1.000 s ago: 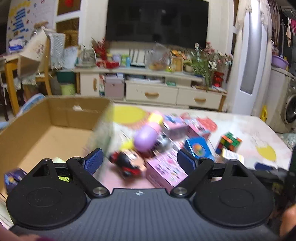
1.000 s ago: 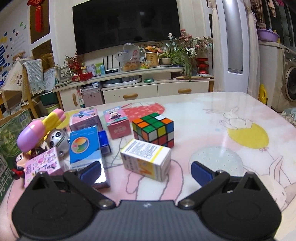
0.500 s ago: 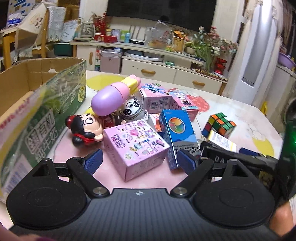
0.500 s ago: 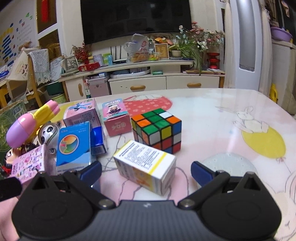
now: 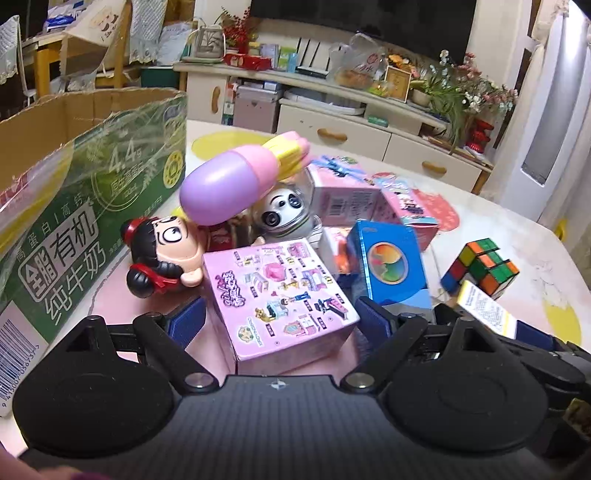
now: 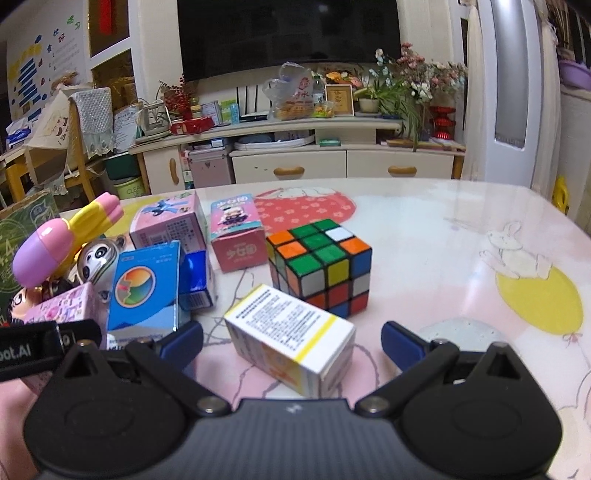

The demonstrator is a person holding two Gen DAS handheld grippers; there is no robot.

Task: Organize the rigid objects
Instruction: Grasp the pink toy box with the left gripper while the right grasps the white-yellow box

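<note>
With both claws released, we centre the left gripper (image 5: pixel 282 319) on the pink printed cardboard box (image 5: pixel 280 299) at twelve o'clock, then squeeze its flat sides squarely.

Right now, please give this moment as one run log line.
left gripper: open, around pink box | right gripper: open, around white box | cardboard box: left of toys

Home living room, large dark television (image 6: pixel 288 33) on the wall, cream cabinet (image 6: pixel 295 162) cluttered with flowers (image 6: pixel 410 77) and a framed picture (image 6: pixel 339 99), chair (image 5: pixel 74 62) draped in lace, cartoon-rabbit tablecloth (image 6: pixel 480 236) strewn with toys
</note>
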